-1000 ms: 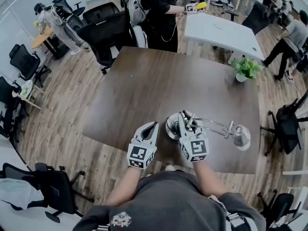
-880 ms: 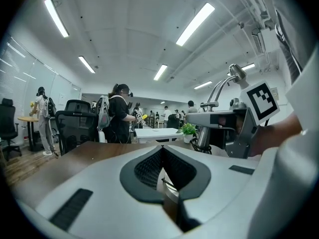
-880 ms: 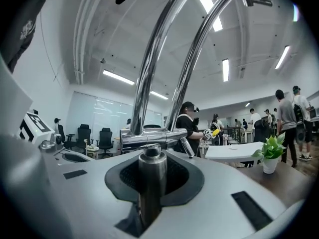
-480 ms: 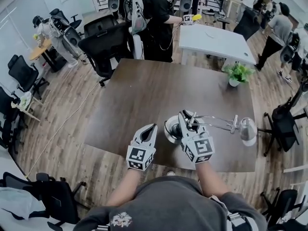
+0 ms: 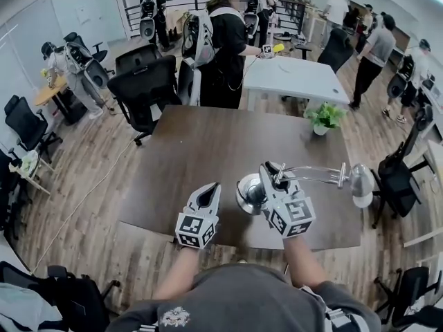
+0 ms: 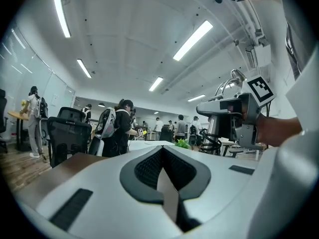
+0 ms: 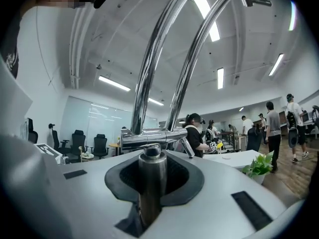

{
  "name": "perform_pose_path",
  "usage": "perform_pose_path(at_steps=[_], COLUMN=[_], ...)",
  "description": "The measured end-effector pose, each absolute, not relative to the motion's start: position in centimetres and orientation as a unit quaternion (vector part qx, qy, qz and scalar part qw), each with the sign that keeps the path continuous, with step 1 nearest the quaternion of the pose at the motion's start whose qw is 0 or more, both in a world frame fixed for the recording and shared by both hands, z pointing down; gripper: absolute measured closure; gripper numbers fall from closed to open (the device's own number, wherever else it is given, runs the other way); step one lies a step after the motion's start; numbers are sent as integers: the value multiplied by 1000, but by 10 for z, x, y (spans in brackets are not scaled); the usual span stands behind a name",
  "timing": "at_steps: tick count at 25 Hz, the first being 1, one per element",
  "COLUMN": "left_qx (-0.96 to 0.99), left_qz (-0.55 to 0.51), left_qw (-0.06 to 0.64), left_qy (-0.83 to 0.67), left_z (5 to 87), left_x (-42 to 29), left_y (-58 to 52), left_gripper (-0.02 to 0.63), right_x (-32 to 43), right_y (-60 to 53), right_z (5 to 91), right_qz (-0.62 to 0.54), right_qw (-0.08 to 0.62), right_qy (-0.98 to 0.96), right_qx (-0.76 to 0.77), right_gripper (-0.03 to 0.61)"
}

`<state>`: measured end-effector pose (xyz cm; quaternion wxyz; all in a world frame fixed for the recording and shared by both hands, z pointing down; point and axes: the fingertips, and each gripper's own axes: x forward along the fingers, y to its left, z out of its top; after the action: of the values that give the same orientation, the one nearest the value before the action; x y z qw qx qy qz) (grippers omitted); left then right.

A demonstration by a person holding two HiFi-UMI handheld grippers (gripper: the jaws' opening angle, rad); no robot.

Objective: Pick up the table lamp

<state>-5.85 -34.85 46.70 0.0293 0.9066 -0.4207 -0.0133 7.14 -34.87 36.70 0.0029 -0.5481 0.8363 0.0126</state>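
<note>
The chrome table lamp [image 5: 315, 176] hangs above the dark table [image 5: 201, 151], its round base [image 5: 246, 193] to the left and its shade [image 5: 360, 184] out to the right. My right gripper [image 5: 268, 173] is shut on the lamp's upright stem [image 7: 152, 180] just over the base; the two chrome arms [image 7: 157, 63] rise from there. To its left my left gripper [image 5: 210, 194] is held level, shut and with nothing in it [image 6: 163, 156]. In the left gripper view the right gripper [image 6: 233, 117] and lamp [image 6: 228, 82] show at the right.
A potted plant [image 5: 325, 118] stands at the table's far right corner. Behind are a white table [image 5: 291, 75], a person in black [image 5: 228, 40], black office chairs [image 5: 142, 88] and several people. Another chair [image 5: 394, 178] stands to the table's right.
Both grippers have risen, the right one more. The lamp has come up off the table with the right gripper. The left gripper stays shut and empty.
</note>
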Motion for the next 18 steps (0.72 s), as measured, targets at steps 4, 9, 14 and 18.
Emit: perform_pose_path(at_steps=[4,9,14,18], left_qx=[909,911,914,915], left_qz=[-15,-11,-8,-5], left_qw=[27,28,29,32], left_qy=[-415,-410,-405,-403], left_z=[464,467,469,472], left_x=[-60,-60,-59,-57], left_y=[-338,-327,-315,-310], left_gripper=[606,606,606,606], right_x=[73,76,77,79], right_y=[-339,-325,-313,-308], right_z=[367,371,376,380], right_qz=[21,24,20,16], right_qw=[-8,-10,-7,-9], right_qy=[829,821,820,820], right_qx=[-559,-570,-572,-572], right_gripper=[508,508,506,506])
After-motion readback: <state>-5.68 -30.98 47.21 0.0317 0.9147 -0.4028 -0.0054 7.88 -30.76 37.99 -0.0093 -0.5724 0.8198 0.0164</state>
